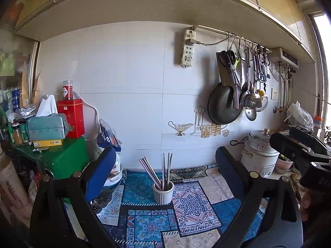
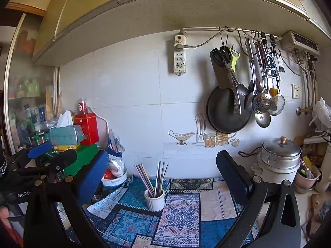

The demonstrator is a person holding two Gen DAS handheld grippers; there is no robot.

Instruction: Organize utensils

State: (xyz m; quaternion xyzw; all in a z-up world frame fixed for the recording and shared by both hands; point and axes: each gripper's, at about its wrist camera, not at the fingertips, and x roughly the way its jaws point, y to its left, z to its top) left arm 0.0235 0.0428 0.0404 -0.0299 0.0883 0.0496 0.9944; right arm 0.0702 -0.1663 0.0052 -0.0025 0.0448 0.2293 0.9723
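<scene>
Chopsticks (image 1: 158, 172) stand upright in a white ribbed cup (image 1: 163, 194) on the patterned mat (image 1: 186, 210) covering the tabletop, near the tiled back wall (image 1: 124, 82). Leaning bundles fan apart: pinkish sticks tilt left of the cup's centre, steel ones rise nearly straight. Held together by the cup, they appear already sorted, so the task looks close to done.

Left gripper (image 1: 165, 165) frames the cup from the front, its blue-padded fingers (image 1: 101, 171) spread wide and nothing between them. Right gripper (image 2: 163, 169) does the same from slightly further right, fingers (image 2: 93, 171) likewise fully apart and empty; both point roughly level at the cup without touching it. Each gripper shows at the edge of the other's view, beside the cup rather than over it.

Left of the cup crowd a plastic bag (image 1: 109, 136), a green box (image 1: 64, 157) bearing a red tin (image 1: 71, 117) and a tissue pack (image 1: 47, 124). Right of the cup stands a rice cooker (image 1: 259, 153) with its cord. Above and right of the cup, a wok (image 1: 224, 107), ladles (image 1: 251, 101) and scissors hang from a rail, beside a power strip (image 1: 188, 49). Nothing lies between the fingers and the cup; the bag is the nearest obstacle for a leftward move.
</scene>
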